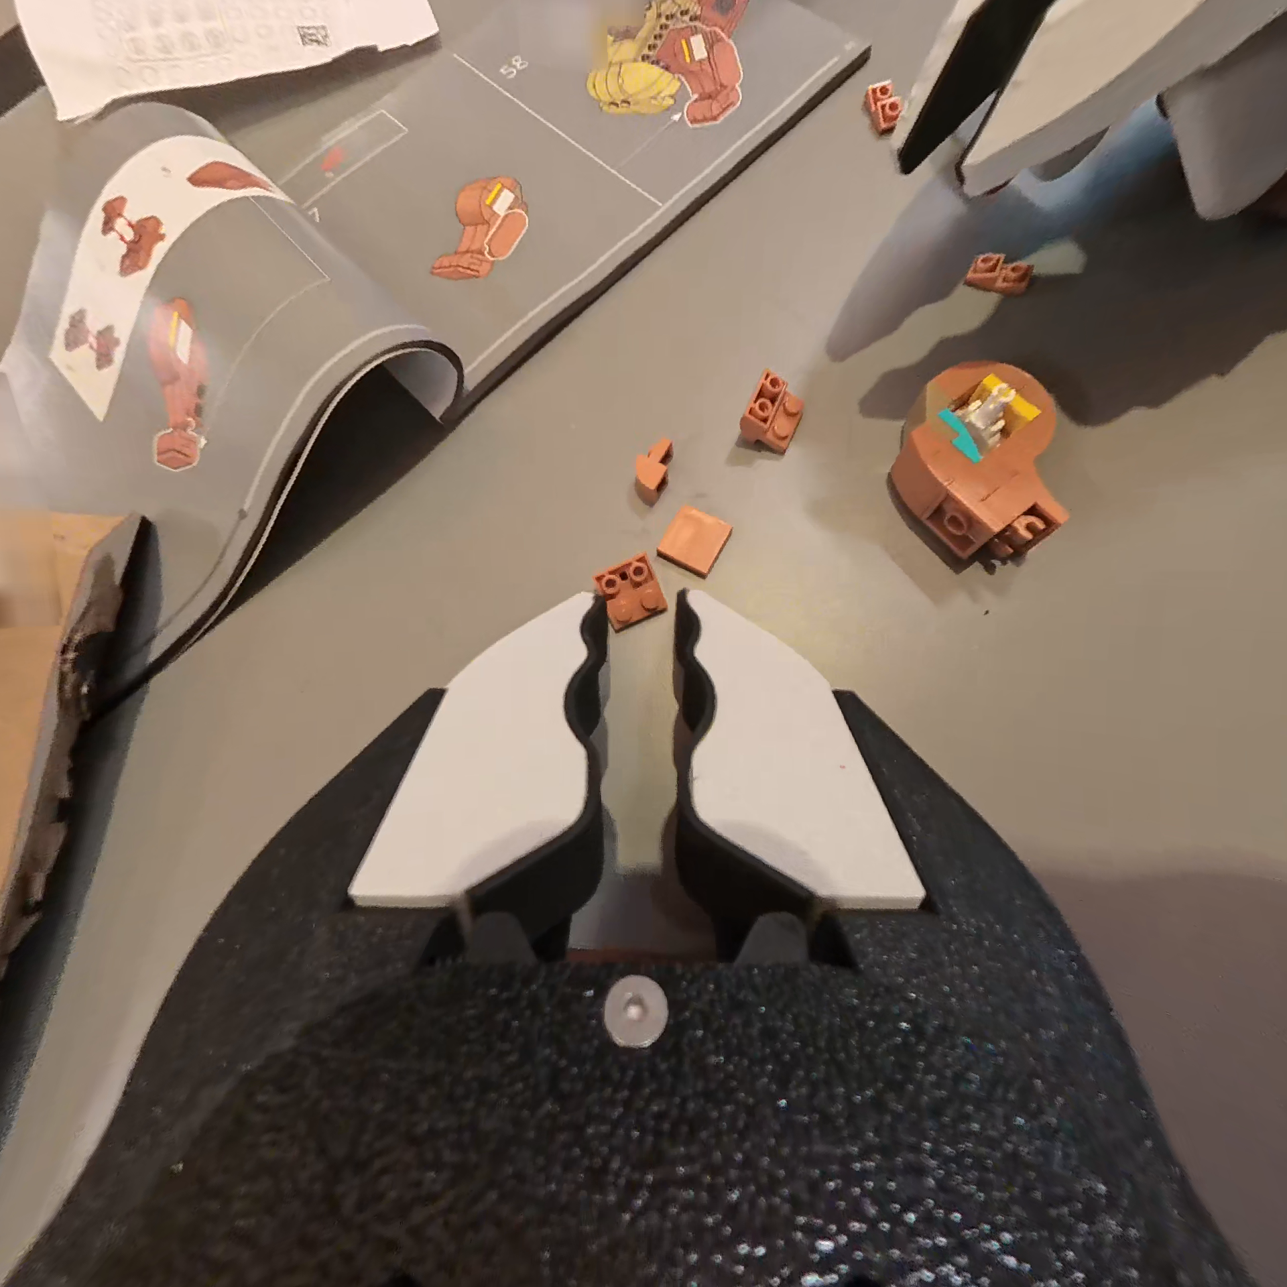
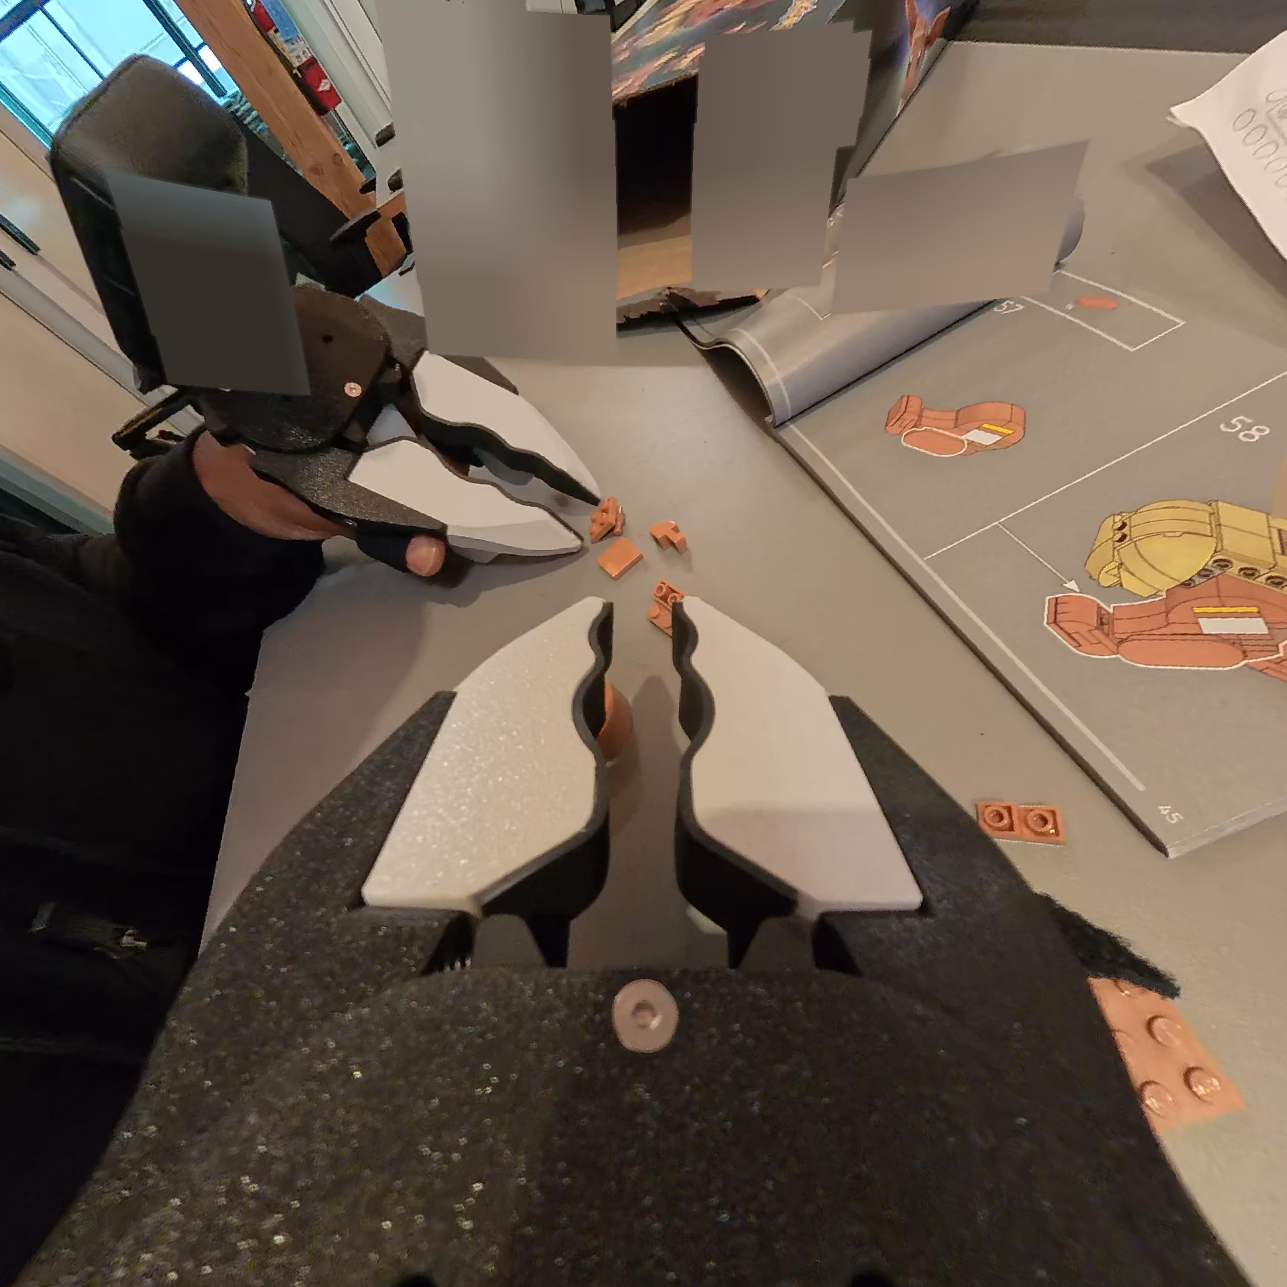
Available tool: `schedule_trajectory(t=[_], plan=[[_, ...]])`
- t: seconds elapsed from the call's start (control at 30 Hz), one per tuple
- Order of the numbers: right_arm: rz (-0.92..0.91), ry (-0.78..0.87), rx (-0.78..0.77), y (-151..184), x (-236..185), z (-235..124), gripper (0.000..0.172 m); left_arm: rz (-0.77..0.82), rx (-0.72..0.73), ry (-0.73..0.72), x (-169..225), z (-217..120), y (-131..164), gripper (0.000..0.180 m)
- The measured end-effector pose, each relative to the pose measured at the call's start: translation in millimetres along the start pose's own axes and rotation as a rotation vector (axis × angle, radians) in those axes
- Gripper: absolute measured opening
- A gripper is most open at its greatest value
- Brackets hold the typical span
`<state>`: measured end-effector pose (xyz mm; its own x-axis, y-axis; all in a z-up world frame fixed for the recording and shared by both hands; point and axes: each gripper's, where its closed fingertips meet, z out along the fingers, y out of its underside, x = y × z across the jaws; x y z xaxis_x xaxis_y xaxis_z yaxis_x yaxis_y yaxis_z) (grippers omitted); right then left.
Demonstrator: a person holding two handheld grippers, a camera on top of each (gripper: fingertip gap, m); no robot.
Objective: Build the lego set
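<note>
My left gripper (image 1: 637, 600) is low over the grey table (image 1: 418, 696), with its jaws a little apart. A small brown studded brick (image 1: 630, 590) lies on the table at its fingertips, next to the left pad; the pads do not press on it. The right wrist view shows this gripper (image 2: 588, 524) with the brick (image 2: 604, 519) just past its tips. My right gripper (image 2: 644, 606) is open and holds nothing; the table shows between its fingers. It hovers over a brown round assembly (image 2: 614, 724), which also shows in the left wrist view (image 1: 975, 459).
Loose brown pieces lie near: a flat tile (image 1: 694, 542), a bracket (image 1: 654, 470), a studded brick (image 1: 771, 412) and small plates (image 2: 1020, 822). An open instruction booklet (image 1: 557, 209) lies behind, a cardboard box (image 1: 28, 627) at the left. A person's gloved hand (image 2: 278, 508) holds the left gripper. The bracket (image 1: 654, 470) is about 4 cm from my left fingertips. Seen from the right wrist view (image 2: 663, 534) as well.
</note>
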<state>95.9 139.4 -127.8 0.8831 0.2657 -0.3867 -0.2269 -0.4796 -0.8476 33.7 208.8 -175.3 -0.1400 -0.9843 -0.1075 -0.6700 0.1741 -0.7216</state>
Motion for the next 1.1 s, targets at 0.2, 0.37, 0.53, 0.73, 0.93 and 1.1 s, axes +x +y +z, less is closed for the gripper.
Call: schedule_trajectory(t=[0.2, 0.37, 0.53, 0.73, 0.93, 1.1], plan=[[-0.001, -0.005, -0.002, 0.4, -0.6, -0.1, 0.016, 0.053, -0.013, 0.059, -1.6, 2.5, -0.7, 0.012], [-0.004, -0.011, -0.005, 1.0, -1.6, -0.1, 0.016, 0.128, -0.035, 0.162, -3.6, 3.2, 1.4, 0.004], [-0.006, -0.016, -0.007, 1.6, -2.4, -0.2, 0.016, 0.161, -0.022, 0.262, -2.2, 3.7, 0.8, 0.004], [-0.007, -0.023, -0.015, 2.8, -3.2, 0.6, 0.016, 0.187, -0.008, 0.317, -2.7, 3.1, 1.8, 0.004], [-0.018, -0.013, -0.023, 4.1, -3.3, 1.2, 0.017, 0.181, 0.009, 0.334, -3.9, -0.1, 1.3, 0.013], [-0.013, 0.054, -0.068, 7.4, 3.4, 4.4, 0.018, 0.149, 0.036, 0.309, -3.6, -6.1, 0.2, 0.018]])
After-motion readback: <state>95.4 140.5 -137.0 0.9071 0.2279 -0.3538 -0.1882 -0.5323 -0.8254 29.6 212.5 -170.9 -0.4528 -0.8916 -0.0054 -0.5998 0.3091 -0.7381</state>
